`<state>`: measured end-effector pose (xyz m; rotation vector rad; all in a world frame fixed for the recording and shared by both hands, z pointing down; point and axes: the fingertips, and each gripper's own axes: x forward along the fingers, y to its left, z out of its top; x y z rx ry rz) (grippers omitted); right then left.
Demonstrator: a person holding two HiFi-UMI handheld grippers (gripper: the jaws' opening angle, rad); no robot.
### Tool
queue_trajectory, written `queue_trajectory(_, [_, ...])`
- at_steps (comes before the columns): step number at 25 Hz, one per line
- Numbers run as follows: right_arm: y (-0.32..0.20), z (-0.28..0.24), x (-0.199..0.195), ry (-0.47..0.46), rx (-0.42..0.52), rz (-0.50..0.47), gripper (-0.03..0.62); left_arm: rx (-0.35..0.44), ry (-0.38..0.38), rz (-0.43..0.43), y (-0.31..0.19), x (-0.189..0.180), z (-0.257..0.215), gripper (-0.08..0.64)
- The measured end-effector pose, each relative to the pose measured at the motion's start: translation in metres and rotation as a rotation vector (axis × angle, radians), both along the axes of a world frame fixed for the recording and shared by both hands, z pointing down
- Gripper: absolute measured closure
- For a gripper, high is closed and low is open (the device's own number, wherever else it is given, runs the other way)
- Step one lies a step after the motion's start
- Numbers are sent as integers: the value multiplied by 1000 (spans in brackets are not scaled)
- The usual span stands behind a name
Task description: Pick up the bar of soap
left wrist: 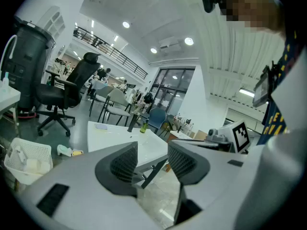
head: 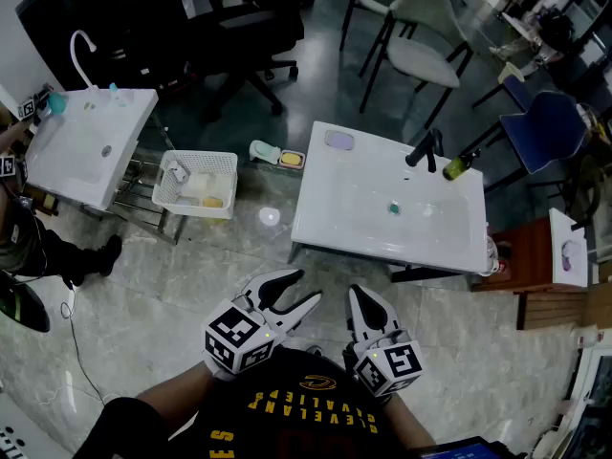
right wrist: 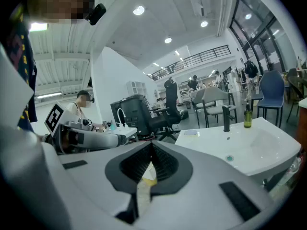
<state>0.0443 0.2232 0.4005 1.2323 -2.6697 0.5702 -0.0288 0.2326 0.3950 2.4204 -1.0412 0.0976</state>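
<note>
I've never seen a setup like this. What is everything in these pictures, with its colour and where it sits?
centre sink: one, white, ahead of the person
left sink: one, white, far left
tap: one, black, back of the centre sink
bottle: one, green, beside that tap
soap bar: one, pale purple, centre sink's back left corner
basket: one, white, floor between the sinks
yellow bar: one, yellow, floor near the basket
office chair: one, black, top
blue chair: one, blue, right
bystander: one, dark clothes, left edge
left tool: one, white and black, bottom, jaws apart, empty
right tool: one, same colours, bottom, jaws together
</note>
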Motion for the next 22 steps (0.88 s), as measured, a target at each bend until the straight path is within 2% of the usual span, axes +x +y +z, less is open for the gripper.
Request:
queue_trajectory(5, [33, 8, 57, -27, -3, -7, 581, -8, 4, -39, 29, 62, 4, 353])
queue_trajectory(11, [81, 23, 119, -83, -48, -16, 581, -59, -57, 11, 87, 139, 19, 353])
queue_trajectory(15, [101, 32, 139, -126, -104, -8, 581, -117, -83, -4, 110, 154, 25, 353])
queue_trajectory(22, [105, 24, 144, -153, -78, 13, 581, -65, -133, 16, 114, 162, 12, 353])
